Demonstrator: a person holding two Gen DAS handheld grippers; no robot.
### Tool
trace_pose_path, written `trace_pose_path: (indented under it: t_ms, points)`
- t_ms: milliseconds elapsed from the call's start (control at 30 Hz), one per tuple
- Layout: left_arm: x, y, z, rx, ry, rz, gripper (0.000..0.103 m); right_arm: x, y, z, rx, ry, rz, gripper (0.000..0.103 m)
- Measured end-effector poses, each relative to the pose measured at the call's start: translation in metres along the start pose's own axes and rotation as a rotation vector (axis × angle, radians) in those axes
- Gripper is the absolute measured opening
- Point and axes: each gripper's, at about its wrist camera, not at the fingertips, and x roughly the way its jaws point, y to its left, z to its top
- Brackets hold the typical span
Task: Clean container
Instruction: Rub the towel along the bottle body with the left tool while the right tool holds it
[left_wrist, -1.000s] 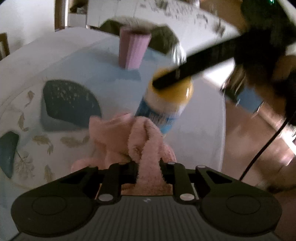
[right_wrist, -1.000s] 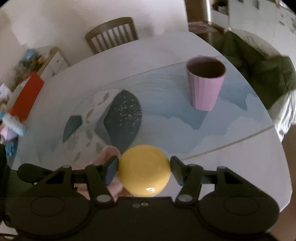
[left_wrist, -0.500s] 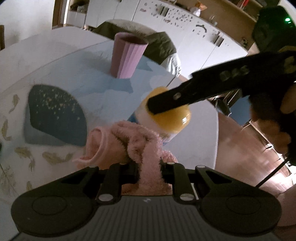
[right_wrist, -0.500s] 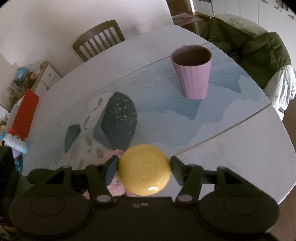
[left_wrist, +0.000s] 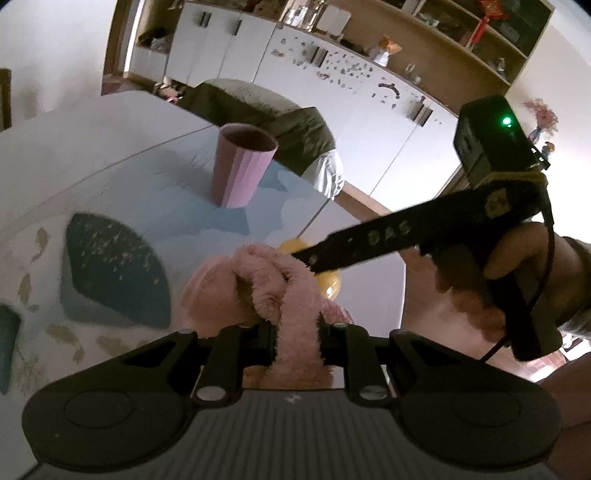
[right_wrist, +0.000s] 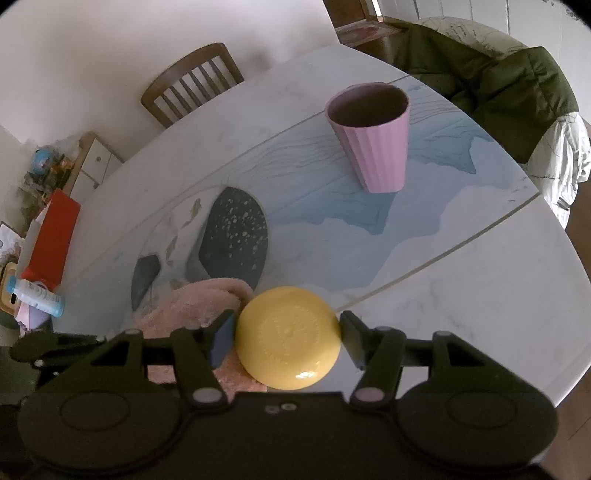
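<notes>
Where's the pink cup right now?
The pink cup stands upright on the table, beyond the yellow-capped container held in the right gripper, right of the dark oval print.

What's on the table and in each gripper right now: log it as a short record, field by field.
left gripper: shut on pink cloth
right gripper: shut on yellow-capped container
cloth position: bunched against the container's side
pink cup: upright on the table, apart from both grippers, nothing visible inside
chair: at the table's far edge
green jacket: draped beyond the cup
</notes>
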Motion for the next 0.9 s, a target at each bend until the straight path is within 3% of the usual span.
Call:
trace_pose_path:
  t_ms: [300, 567, 767, 900]
  points:
    - [0.034, 0.012, 0.001, -0.022, 0.048, 0.02, 0.017, -0.001, 0.0, -0.001, -0.01, 0.001, -0.009, 0.06]
    - [0.053, 0.034, -0.018, -0.057, 0.124, 0.096, 0.017, -0.001, 0.0, -0.001, -0.032, 0.003, -0.001, 0.06]
    - [0.031, 0.039, -0.018, -0.055, 0.088, 0.141, 0.017, -0.002, -0.007, -0.002, -0.029, 0.006, 0.024, 0.06]
    - [0.002, 0.036, -0.009, -0.044, 0.025, 0.111, 0.017, -0.004, -0.013, -0.004, -0.03, 0.015, 0.046, 0.06]
